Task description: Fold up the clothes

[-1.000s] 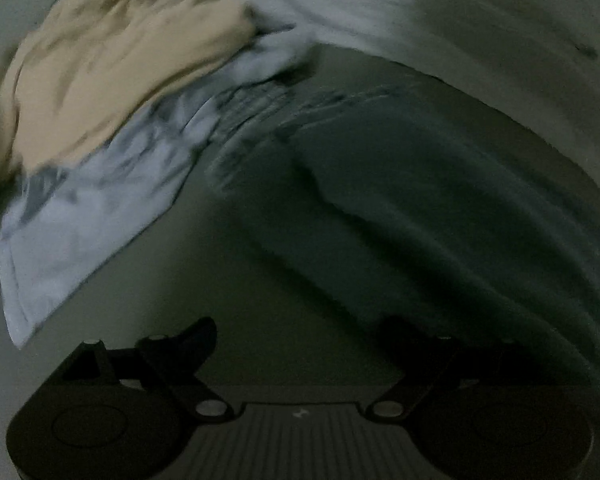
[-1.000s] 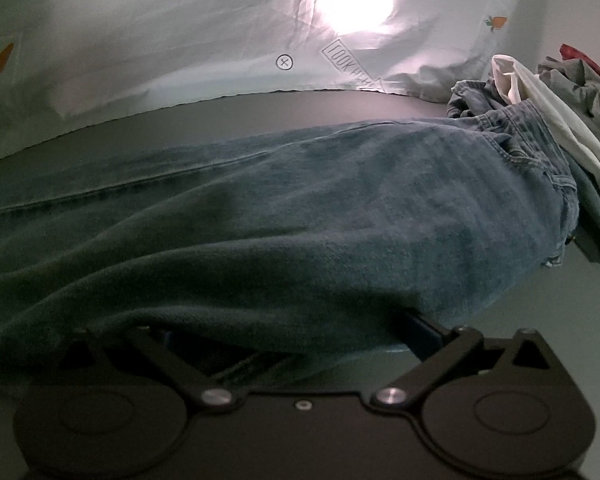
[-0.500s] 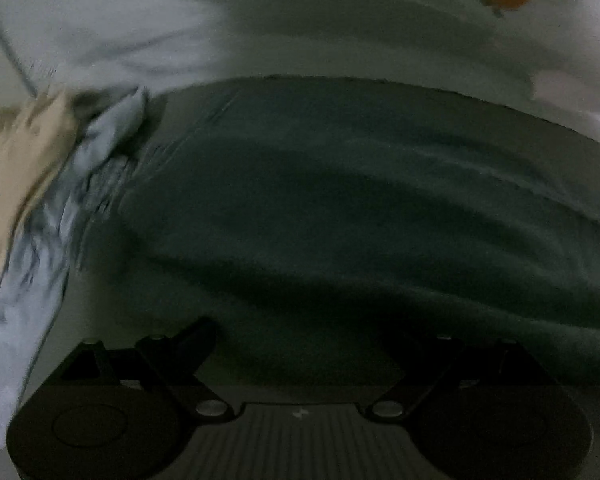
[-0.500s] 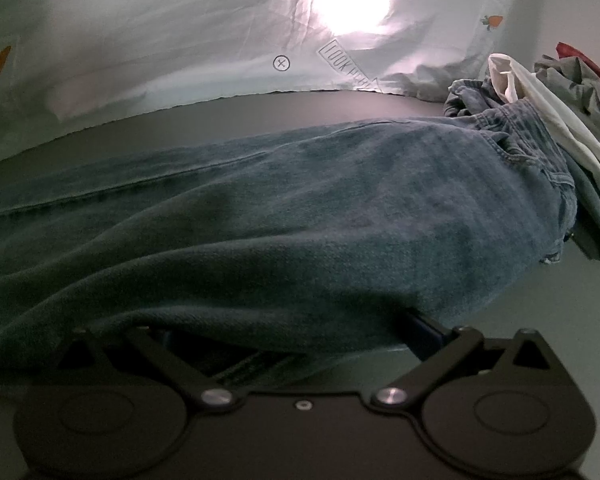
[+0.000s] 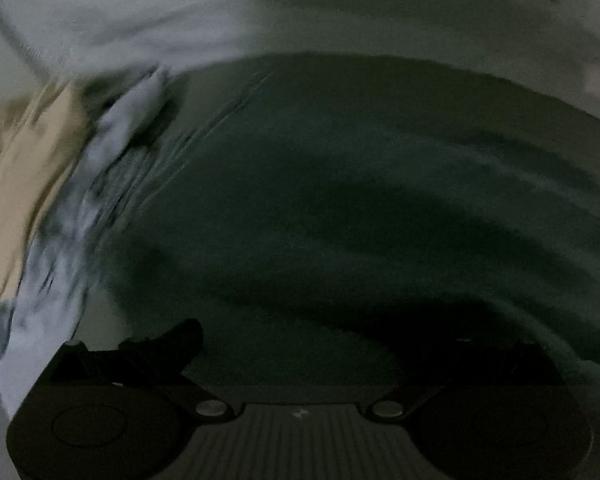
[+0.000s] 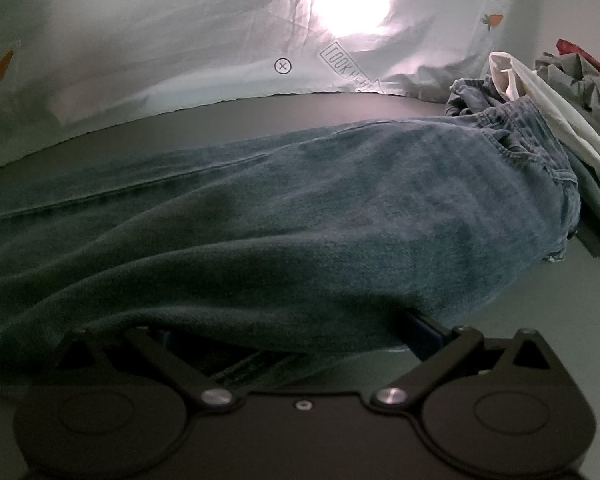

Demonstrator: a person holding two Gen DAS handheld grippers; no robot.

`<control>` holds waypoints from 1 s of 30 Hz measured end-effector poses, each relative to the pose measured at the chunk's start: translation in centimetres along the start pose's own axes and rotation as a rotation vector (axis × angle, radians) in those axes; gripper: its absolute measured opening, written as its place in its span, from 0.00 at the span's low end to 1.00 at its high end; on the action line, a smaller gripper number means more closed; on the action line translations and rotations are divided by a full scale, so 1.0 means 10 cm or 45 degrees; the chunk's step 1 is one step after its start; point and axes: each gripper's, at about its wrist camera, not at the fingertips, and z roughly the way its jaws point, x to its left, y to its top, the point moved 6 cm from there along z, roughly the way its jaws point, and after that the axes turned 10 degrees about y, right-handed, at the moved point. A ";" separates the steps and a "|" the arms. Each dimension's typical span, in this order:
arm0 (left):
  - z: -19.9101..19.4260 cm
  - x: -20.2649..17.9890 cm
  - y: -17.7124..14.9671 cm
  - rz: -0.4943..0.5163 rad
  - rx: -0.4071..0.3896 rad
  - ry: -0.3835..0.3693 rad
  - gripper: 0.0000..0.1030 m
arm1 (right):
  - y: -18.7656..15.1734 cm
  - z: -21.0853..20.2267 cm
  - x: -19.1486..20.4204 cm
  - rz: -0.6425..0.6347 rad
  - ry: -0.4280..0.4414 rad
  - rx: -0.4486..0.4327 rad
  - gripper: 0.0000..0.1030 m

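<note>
A pair of blue jeans (image 6: 300,208) lies stretched across the grey table, waistband toward the right. In the right wrist view the denim drapes over my right gripper (image 6: 284,332), whose fingers spread wide beneath the cloth, tips hidden. In the dim, blurred left wrist view the same jeans (image 5: 360,208) fill the middle. My left gripper (image 5: 300,344) sits at their near edge with its fingers spread, the left finger (image 5: 168,340) bare and the right one lost in dark cloth.
A heap of clothes sits at the right in the right wrist view: a white garment (image 6: 540,100), grey-green cloth (image 6: 580,80) and a red piece (image 6: 572,50). A white carrot-print sheet (image 6: 180,40) hangs behind. Left wrist view shows a beige garment (image 5: 28,168) and pale blue cloth (image 5: 60,264).
The left gripper has swung right and closer over the jeans, so the beige and pale blue clothes slid to the left edge. The right gripper and the jeans on it have barely moved.
</note>
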 end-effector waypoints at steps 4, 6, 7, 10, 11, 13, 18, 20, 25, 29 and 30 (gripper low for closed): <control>0.04 0.32 -0.21 -0.099 0.150 -0.076 1.00 | -0.01 -0.01 0.00 0.003 0.003 -0.005 1.00; 0.01 0.41 -0.32 -0.104 0.175 -0.093 1.00 | -0.01 -0.01 -0.01 0.004 0.003 -0.009 1.00; 0.00 0.44 -0.37 -0.100 0.173 -0.100 1.00 | -0.01 -0.01 -0.01 0.005 0.002 -0.010 1.00; -0.02 0.48 -0.47 -0.109 0.163 -0.121 1.00 | -0.01 0.00 -0.01 0.008 0.002 -0.009 1.00; -0.02 0.49 -0.49 -0.125 0.174 -0.129 1.00 | -0.02 0.00 -0.01 0.008 0.001 -0.008 1.00; -0.02 0.52 -0.51 -0.147 0.198 -0.132 1.00 | -0.01 0.00 -0.01 0.008 0.002 -0.004 1.00; 0.01 0.65 -0.62 -0.172 0.215 -0.128 1.00 | 0.01 -0.01 -0.03 -0.016 0.028 0.044 1.00; -0.01 0.69 -0.65 -0.177 0.202 -0.120 1.00 | 0.03 -0.02 -0.04 -0.034 0.042 0.070 1.00; -0.17 0.65 -0.58 -0.185 0.124 -0.122 0.98 | 0.25 -0.15 -0.03 -0.229 -0.048 -0.022 1.00; -0.45 0.50 -0.33 -0.141 -0.058 -0.227 0.99 | 0.40 -0.27 -0.10 -0.254 -0.110 -0.107 1.00; -0.52 0.45 -0.28 -0.124 -0.105 -0.241 0.99 | 0.38 -0.27 -0.10 -0.276 -0.117 -0.104 1.00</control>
